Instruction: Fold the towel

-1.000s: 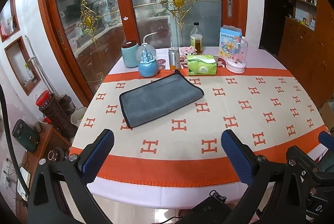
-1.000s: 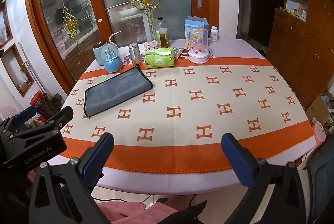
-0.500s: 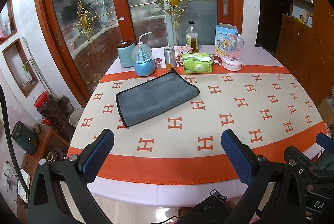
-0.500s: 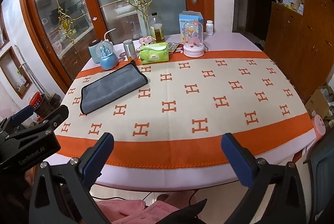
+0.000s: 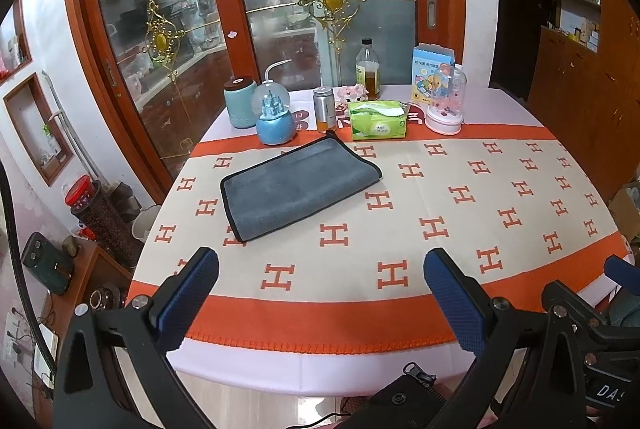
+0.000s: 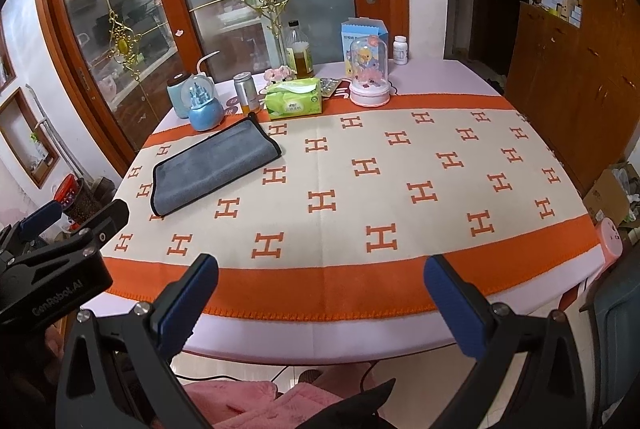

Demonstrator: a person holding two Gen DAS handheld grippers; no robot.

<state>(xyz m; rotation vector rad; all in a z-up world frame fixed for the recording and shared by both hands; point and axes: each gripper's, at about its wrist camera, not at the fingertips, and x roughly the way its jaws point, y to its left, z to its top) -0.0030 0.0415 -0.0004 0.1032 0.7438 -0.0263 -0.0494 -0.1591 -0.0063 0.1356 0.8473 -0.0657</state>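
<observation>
Both claws have pulled back, spread wide and empty, from the folded towel (image 5: 298, 187) beside the tissue pack (image 5: 378, 120).

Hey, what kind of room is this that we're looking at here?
Most likely a home dining room: a table under an orange H-patterned cloth holds a grey towel, a tissue pack and a snow globe, with glass sliding doors opening onto what looks like a kitchen.

Left gripper (image 5: 320, 269): jaws spread wide, blue pads facing each other, nothing between them, pointing level and forward.
Right gripper (image 6: 320, 275): jaws equally wide apart, empty, aimed forward.
Relative position: side by side; the left gripper's black body shows at the lower left edge of the right wrist view.
</observation>
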